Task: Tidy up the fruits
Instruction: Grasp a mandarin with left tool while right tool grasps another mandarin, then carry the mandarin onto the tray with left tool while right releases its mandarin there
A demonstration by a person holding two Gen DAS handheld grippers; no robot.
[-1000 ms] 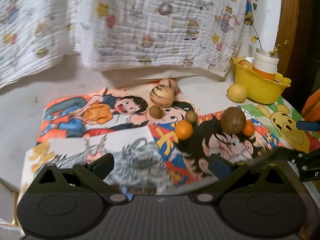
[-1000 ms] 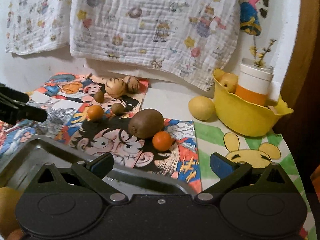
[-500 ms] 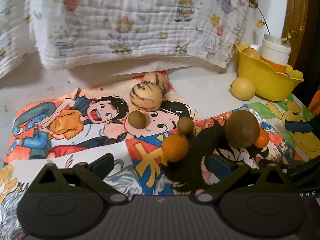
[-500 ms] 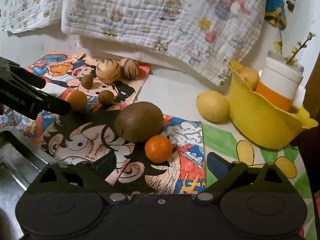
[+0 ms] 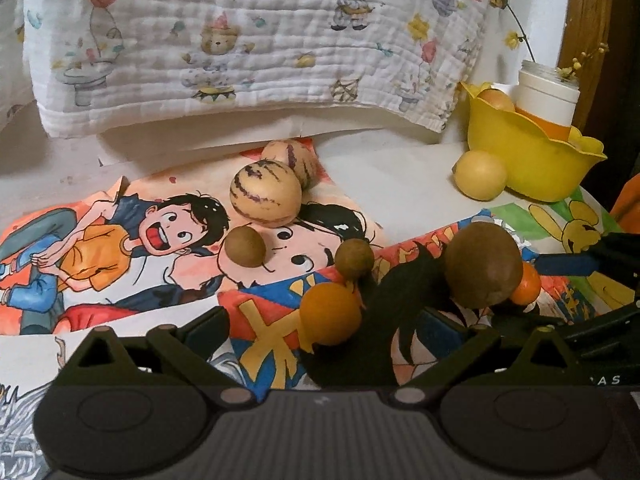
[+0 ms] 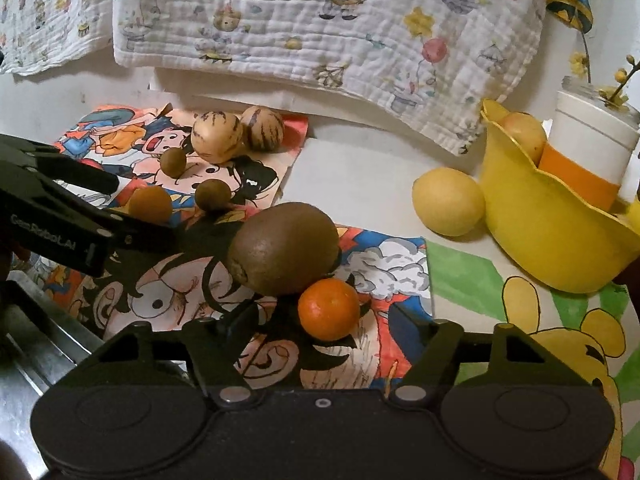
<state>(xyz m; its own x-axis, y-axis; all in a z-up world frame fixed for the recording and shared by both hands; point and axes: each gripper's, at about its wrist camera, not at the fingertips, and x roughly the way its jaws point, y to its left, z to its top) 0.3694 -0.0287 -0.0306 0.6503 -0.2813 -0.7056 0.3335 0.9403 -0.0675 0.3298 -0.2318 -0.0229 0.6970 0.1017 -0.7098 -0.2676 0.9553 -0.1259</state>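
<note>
The left gripper (image 5: 326, 330) has its jaws spread wide with nothing clamped; a small orange (image 5: 331, 314) lies on the tabletop in the gap between them, touching neither finger that I can tell. The right gripper (image 6: 324, 320) is likewise parted and holds nothing, and a tangerine (image 6: 329, 309) sits between its fingers, with a kiwi (image 6: 285, 248) touching it just behind.

Beyond the left gripper, two small brown fruits (image 5: 244, 247) rest on the cartoon posters (image 5: 132, 248) that cover the middle of the tabletop. One is just beside the orange, the other further left near the melons. Two striped melons (image 5: 265, 194) lie touching each other at the posters' far edge, near the hanging cloth (image 5: 256, 40).

Toward the tabletop's right edge a lemon (image 6: 448, 202) sits on bare white surface, touching or nearly touching a yellow bowl (image 6: 536, 232). The bowl stands in the far right corner, partly on a bear drawing (image 6: 560, 344). Inside it are a yellowish fruit (image 6: 524, 134) at the back and a white-and-orange cup (image 6: 588, 152) with a twig. In the right wrist view a metal tray (image 6: 36, 344) shows at the near left edge.
</note>
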